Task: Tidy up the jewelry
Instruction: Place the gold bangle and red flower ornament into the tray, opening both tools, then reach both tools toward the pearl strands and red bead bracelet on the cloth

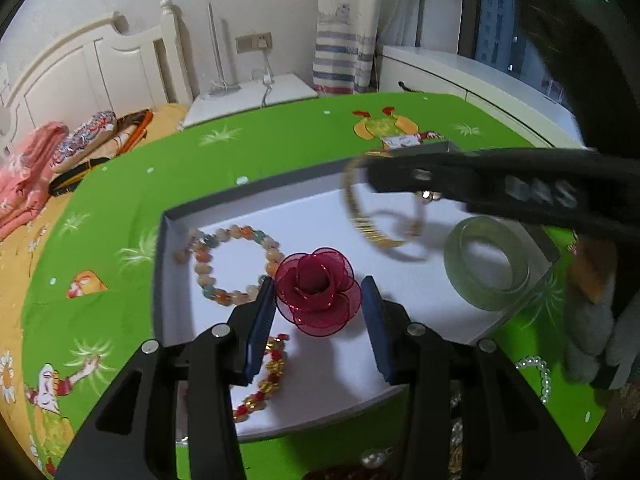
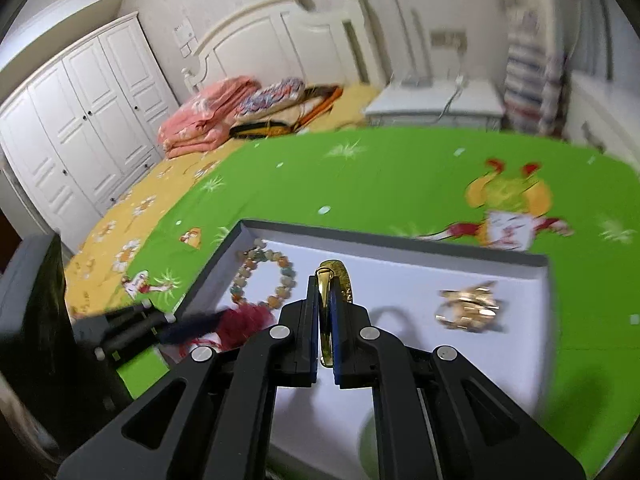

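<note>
Gripping a gold bangle (image 2: 329,280) by its thin band with the right tool (image 2: 326,296), up in the air over the white box (image 1: 256,186) on the green worktop (image 1: 280,140). Hard and stiff, so no bending. Smooth and shiny too, so likely to slip or swing if held loose. Probably light. Best pinched across the band and set down low and slow.

Wide open on the left tool (image 1: 318,292), one pad on each side of the red rose (image 1: 316,280), not squeezing. Soft and thin, that rose, easy to squash. Better to pinch gently at the middle.

Lying in the box: a bead bracelet (image 1: 232,264), a green bangle (image 1: 486,268), a red and gold bracelet (image 1: 268,376). Maybe a gold clip (image 2: 468,308) too, but too blurry to tell.
</note>
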`<state>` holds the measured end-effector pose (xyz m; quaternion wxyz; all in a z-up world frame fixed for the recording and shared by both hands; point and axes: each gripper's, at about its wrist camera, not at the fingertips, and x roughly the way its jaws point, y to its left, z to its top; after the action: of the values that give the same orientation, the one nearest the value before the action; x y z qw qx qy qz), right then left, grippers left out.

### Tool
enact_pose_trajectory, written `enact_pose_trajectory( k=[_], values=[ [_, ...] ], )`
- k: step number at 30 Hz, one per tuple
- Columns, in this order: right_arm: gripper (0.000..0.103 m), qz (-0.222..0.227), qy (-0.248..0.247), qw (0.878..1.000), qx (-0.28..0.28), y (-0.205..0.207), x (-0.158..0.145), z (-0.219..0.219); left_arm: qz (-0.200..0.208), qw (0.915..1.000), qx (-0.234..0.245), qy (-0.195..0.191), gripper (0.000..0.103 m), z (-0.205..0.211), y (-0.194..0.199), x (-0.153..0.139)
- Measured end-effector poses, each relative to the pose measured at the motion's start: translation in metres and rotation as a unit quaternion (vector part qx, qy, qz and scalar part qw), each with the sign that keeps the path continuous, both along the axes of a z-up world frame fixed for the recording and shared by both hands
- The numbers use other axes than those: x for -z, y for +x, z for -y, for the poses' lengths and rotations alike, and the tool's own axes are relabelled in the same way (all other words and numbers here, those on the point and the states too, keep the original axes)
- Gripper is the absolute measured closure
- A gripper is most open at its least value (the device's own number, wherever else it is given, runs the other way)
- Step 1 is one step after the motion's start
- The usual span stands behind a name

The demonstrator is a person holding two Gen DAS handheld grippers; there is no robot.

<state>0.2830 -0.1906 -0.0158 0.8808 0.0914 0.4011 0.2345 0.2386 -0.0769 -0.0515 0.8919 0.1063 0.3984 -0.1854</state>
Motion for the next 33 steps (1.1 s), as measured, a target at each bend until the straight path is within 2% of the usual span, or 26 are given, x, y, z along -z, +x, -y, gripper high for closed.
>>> enact_pose_trajectory(
  k=[6,10,11,12,13,14,15,18,24,26,29,33],
  values=[
    [0.096,-0.071,0.057,0.996,-0.010,0.043,0.017,-0.007,-0.014,0.9998,0.012,0.006,0.060,0.004,0.003,0.010],
    [0.090,-0.100,0.027,0.994,0.044,0.055,0.026,0.002,-0.019,0.9998,0.010,0.006,0.060,0.003,0.007,0.011],
    [0.085,-0.101,0.018,0.994,0.046,0.054,0.026,0.004,-0.020,0.9998,0.008,0.005,0.058,0.001,0.009,0.012],
    [0.065,-0.095,0.000,0.994,0.049,0.049,0.024,0.005,-0.021,0.9997,0.007,0.006,0.054,0.000,0.010,0.012],
    [0.050,-0.089,-0.007,0.995,0.052,0.044,0.022,0.008,-0.022,0.9997,0.005,0.006,0.044,0.000,0.012,0.011],
    [0.036,-0.084,-0.002,0.995,0.052,0.040,0.020,0.011,-0.019,0.9998,0.001,0.004,0.040,-0.003,0.012,0.010],
    [0.035,-0.072,0.012,0.996,0.050,0.032,0.016,0.017,-0.014,0.9999,-0.001,0.004,0.039,-0.005,0.011,0.008],
    [0.035,-0.034,0.003,0.998,0.061,0.011,0.000,0.033,-0.005,1.0000,-0.001,0.003,0.038,-0.009,0.007,0.001],
    [0.035,0.022,0.016,0.996,0.081,-0.036,-0.029,0.059,0.040,0.9983,-0.041,-0.008,0.021,-0.032,-0.014,-0.030],
    [0.035,0.039,0.012,0.996,0.084,-0.055,-0.036,0.063,0.055,0.9965,-0.061,-0.018,0.011,-0.046,-0.023,-0.040],
    [0.032,0.059,0.004,0.994,0.090,-0.085,-0.039,0.070,0.081,0.9914,-0.101,-0.020,0.008,-0.069,-0.046,-0.053],
    [0.030,0.068,0.009,0.992,0.103,-0.121,-0.031,0.079,0.084,0.9878,-0.130,-0.019,0.007,-0.099,-0.063,-0.057]
  ],
)
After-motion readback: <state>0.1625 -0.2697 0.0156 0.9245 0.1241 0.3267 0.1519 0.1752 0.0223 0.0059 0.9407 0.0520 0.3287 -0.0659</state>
